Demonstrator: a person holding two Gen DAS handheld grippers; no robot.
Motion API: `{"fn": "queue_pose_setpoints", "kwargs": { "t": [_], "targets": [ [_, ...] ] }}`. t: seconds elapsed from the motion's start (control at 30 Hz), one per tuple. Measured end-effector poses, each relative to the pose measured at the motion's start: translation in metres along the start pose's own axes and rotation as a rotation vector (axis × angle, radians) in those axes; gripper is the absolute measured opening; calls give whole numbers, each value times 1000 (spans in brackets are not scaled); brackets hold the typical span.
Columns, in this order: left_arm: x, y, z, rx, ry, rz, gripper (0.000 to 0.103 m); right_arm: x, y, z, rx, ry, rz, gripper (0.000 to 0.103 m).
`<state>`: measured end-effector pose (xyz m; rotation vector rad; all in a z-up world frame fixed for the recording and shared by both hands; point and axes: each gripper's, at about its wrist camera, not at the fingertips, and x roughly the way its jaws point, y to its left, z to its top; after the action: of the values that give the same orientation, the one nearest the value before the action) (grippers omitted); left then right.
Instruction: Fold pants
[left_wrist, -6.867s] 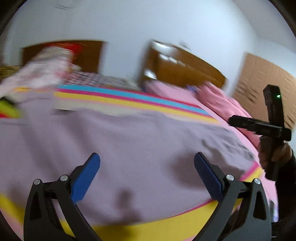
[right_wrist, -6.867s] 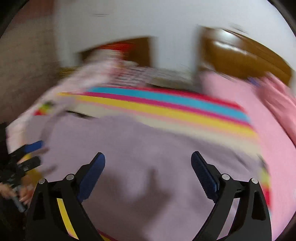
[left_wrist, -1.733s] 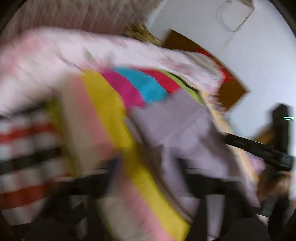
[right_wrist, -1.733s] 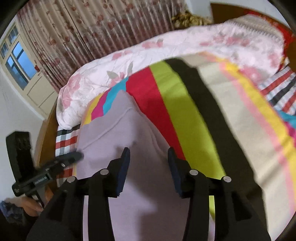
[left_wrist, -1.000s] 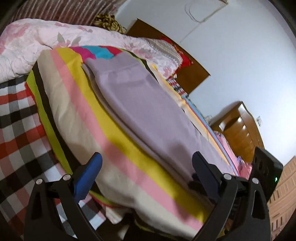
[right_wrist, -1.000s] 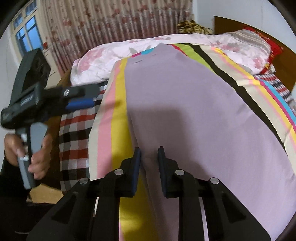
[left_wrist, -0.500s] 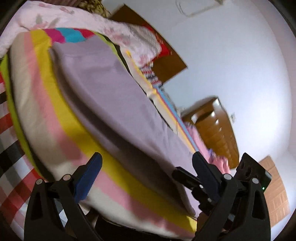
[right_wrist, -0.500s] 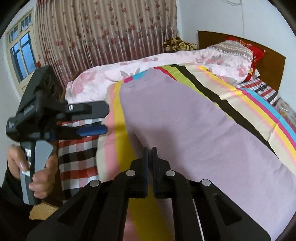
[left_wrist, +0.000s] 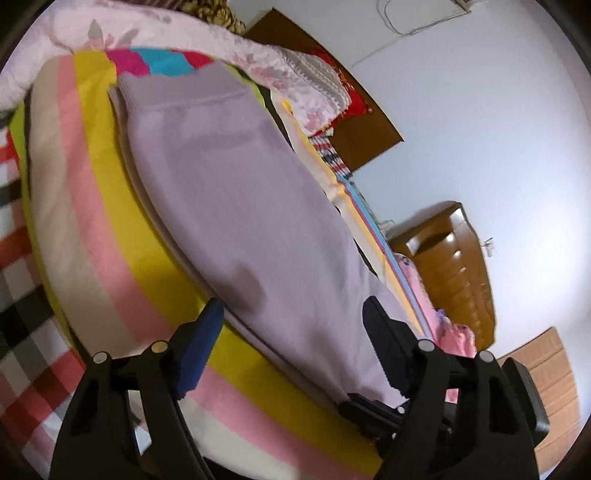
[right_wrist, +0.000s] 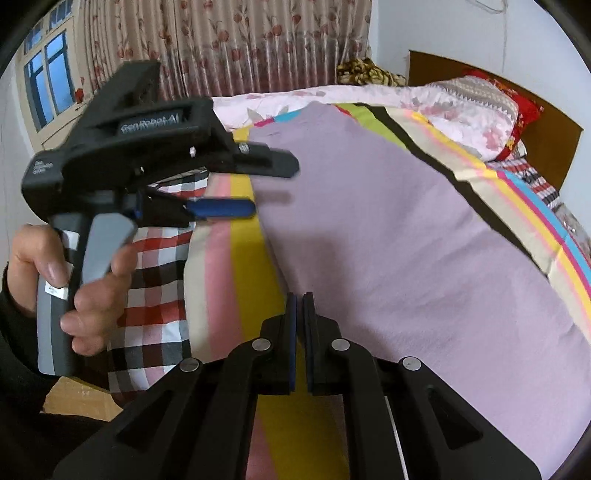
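Lilac knit pants (right_wrist: 388, 236) lie flat along a striped blanket (right_wrist: 243, 288) on the bed, waistband toward 12 o'clock in the right wrist view. The right gripper (right_wrist: 299, 314) is clamped tight on the pants' near edge at 6 o'clock. The left gripper (left_wrist: 291, 332) has just been closing, its jaws astride the long side hem but not yet pressing it. The cloth looks soft, light and limp, likely to sag unless pinched through both layers at the hem. "GenRobot.AI" reads on the left gripper's housing; a smaller label is illegible.
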<state>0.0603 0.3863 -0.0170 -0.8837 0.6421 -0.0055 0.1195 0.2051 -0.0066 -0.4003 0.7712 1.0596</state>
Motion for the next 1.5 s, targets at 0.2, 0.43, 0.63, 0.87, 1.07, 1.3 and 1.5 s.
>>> {"fn": "queue_pose_setpoints", "kwargs": {
  "t": [0.2,0.43,0.63,0.87,1.07,1.3,1.5],
  "targets": [
    [-16,-26,-5,122,-61,14,77,10,3,-3,-12,37,-1,6],
    [35,-54,-9,246,91,67,79,2,-1,-2,32,33,37,15],
    [39,-45,-6,256,94,41,75,-71,-22,-21,22,-80,-23,58],
    [40,-50,-16,334,70,105,75,-60,-21,-47,-12,11,-62,42],
    [43,-53,-18,366,61,144,75,-29,-8,-52,-82,77,-148,25],
    [36,-67,-2,280,80,185,75,-67,-42,-43,65,33,-113,64],
    [63,-111,47,485,32,312,95,-78,-141,-33,316,46,-325,86]
  ]
}}
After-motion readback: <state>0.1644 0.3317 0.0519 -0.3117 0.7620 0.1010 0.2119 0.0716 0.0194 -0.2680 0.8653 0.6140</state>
